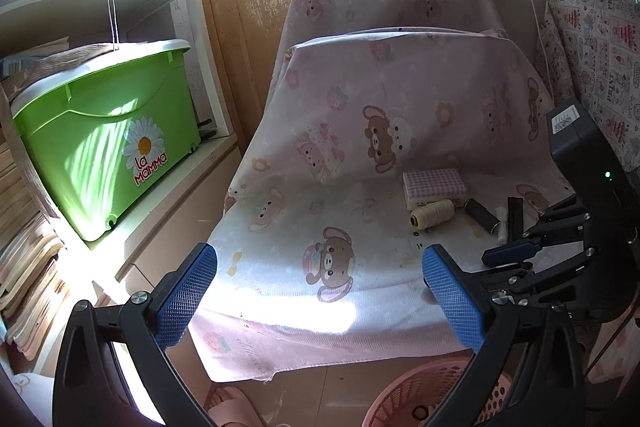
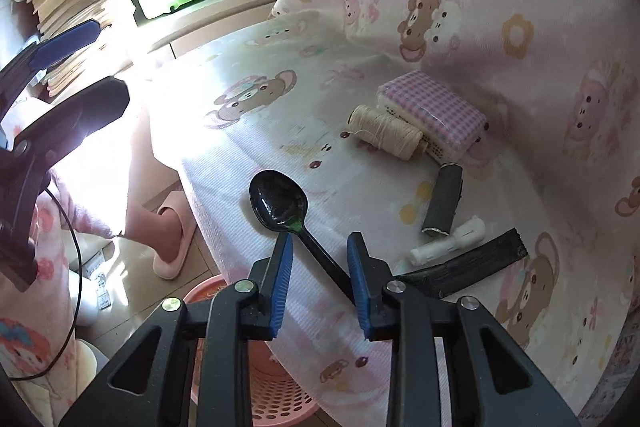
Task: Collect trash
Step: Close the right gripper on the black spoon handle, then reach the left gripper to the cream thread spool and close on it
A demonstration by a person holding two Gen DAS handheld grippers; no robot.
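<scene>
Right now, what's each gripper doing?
Left gripper: open, empty.
Right gripper: jaws around the black spoon handle, grip unconfirmed.

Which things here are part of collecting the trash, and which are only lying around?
For the job: black plastic spoon between the right claw fingers, pink basket below, black wrapper, white roll.

Lying about: green box, thread spool, checked packet.

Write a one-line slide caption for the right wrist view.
Right gripper straddles the black plastic spoon handle on the bear-print cloth, pink basket below.
</scene>
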